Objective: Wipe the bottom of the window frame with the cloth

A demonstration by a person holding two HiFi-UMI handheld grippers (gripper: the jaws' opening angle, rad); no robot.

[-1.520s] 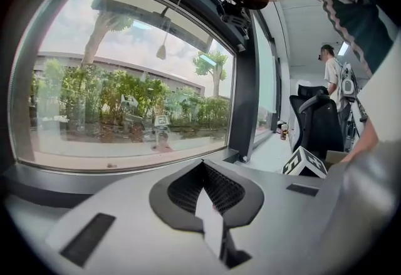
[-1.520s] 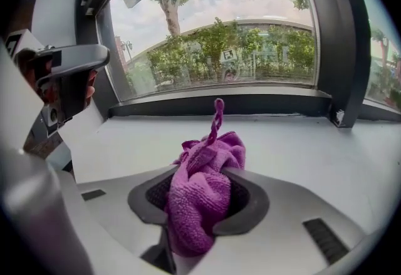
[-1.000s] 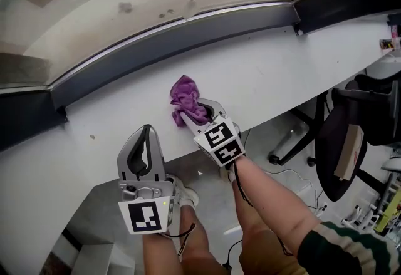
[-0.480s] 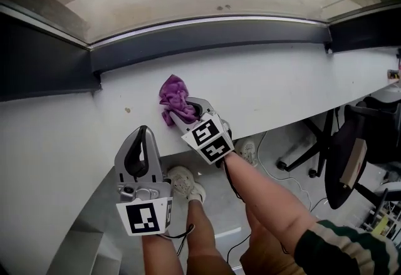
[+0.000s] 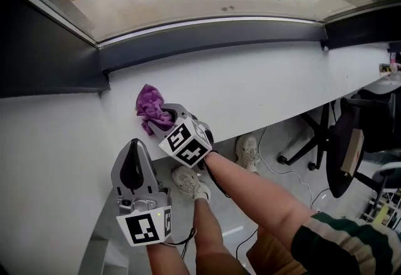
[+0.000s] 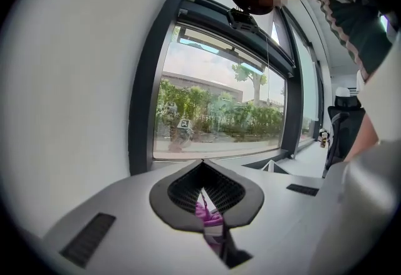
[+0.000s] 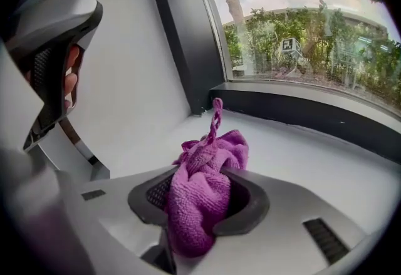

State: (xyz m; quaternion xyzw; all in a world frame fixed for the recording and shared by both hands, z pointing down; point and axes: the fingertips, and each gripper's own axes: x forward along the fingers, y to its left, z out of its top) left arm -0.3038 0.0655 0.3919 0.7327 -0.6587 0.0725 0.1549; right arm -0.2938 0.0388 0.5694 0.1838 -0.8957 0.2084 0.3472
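The right gripper (image 5: 161, 122) had its 2 jaws clamped on the purple cloth (image 5: 148, 111), which rested on the white sill (image 5: 263, 89) near the window frame (image 5: 213, 39) but short of it. The wiping of the frame's bottom looked not yet begun. The left gripper (image 5: 133, 147), farther from the frame, had its jaws pressed together on nothing. Only the right gripper view showed the cloth's twisted tail pointing at the frame.

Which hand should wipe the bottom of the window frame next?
Right. The right gripper pinches the purple cloth on the white sill, nearer the dark window frame. The left gripper is shut, holds nothing, and sits farther back.
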